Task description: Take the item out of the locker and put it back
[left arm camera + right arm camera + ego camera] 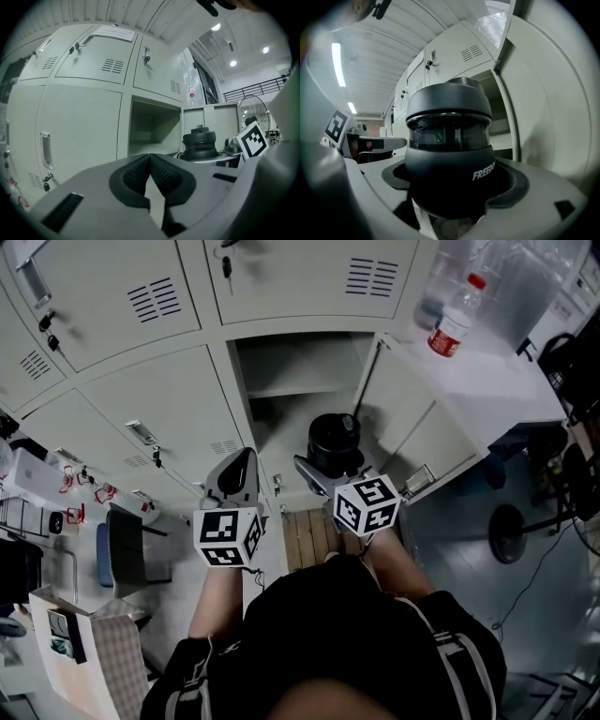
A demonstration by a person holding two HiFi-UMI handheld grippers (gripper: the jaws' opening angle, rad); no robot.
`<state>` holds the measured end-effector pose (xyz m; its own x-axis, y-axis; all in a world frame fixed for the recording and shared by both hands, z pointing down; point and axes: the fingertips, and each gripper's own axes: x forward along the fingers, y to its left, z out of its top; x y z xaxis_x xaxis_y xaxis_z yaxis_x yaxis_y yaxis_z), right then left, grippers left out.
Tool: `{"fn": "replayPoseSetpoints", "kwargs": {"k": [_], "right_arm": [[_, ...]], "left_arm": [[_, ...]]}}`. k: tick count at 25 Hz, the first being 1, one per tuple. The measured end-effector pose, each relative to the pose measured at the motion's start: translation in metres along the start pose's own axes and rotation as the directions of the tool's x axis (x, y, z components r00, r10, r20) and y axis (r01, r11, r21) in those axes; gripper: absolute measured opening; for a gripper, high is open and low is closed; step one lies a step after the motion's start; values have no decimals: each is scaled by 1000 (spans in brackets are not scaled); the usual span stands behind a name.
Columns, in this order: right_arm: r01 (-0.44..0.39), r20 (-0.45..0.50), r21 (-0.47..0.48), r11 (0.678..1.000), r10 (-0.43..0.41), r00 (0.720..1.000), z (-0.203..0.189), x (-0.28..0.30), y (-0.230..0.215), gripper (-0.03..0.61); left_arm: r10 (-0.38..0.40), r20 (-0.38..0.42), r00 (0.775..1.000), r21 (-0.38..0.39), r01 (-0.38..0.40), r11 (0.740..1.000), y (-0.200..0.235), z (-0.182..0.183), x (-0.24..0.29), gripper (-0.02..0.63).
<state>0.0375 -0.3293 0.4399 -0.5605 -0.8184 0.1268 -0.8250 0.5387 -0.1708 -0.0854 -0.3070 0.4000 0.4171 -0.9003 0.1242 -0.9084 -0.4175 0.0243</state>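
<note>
The item is a squat black cylinder (335, 442) with a domed lid and a white "FREEDO…" print (449, 150). My right gripper (328, 470) is shut on its lower body, a jaw on each side (450, 190). It hangs just in front of the open locker compartment (300, 381), whose door (412, 418) swings out to the right. The compartment's shelf (152, 131) looks bare. My left gripper (244, 457) is held beside it to the left, shut with nothing between its pads (151, 157). From the left gripper view the item (200, 144) shows at the right.
Closed grey locker doors surround the open one, some with keys (226, 266) in their locks. A plastic water bottle (455, 324) stands on a white surface at the upper right. An office chair base (511, 531) is on the floor to the right.
</note>
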Motion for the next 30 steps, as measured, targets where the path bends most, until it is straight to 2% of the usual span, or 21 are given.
{"fn": "replayPoseSetpoints", "kwargs": {"k": [7, 10, 12, 15, 19, 22, 25, 28, 30], "right_arm": [[-11, 35, 38, 999, 10, 999, 27, 26, 5, 471], [-44, 75, 122, 992, 35, 997, 51, 43, 5, 471], [-79, 106, 216, 973, 57, 993, 66, 54, 3, 471], [-122, 143, 351, 928, 76, 987, 84, 70, -3, 471], [-103, 174, 453, 885, 26, 984, 104, 91, -24, 471], [-78, 172, 480, 874, -7, 985, 117, 106, -39, 471], [-61, 166, 478, 876, -22, 986, 129, 122, -48, 471], [-41, 156, 461, 887, -36, 987, 137, 138, -54, 471], [-17, 145, 426, 905, -50, 988, 140, 148, -56, 471]], "left_arm": [[19, 9, 1000, 1, -19, 1000, 7, 3, -5, 14], [26, 11, 1000, 1, -26, 1000, 9, 3, -8, 13], [30, 13, 999, 6, -30, 1000, 11, 4, -10, 14], [44, 16, 999, 10, -44, 999, 16, 6, -14, 14], [66, 20, 998, 14, -67, 998, 26, 9, -19, 13], [81, 28, 996, 17, -81, 997, 31, 12, -21, 13], [94, 35, 995, 22, -95, 995, 38, 15, -23, 13], [106, 37, 994, 25, -107, 994, 44, 16, -24, 14], [113, 37, 993, 27, -114, 993, 46, 17, -25, 14]]}}
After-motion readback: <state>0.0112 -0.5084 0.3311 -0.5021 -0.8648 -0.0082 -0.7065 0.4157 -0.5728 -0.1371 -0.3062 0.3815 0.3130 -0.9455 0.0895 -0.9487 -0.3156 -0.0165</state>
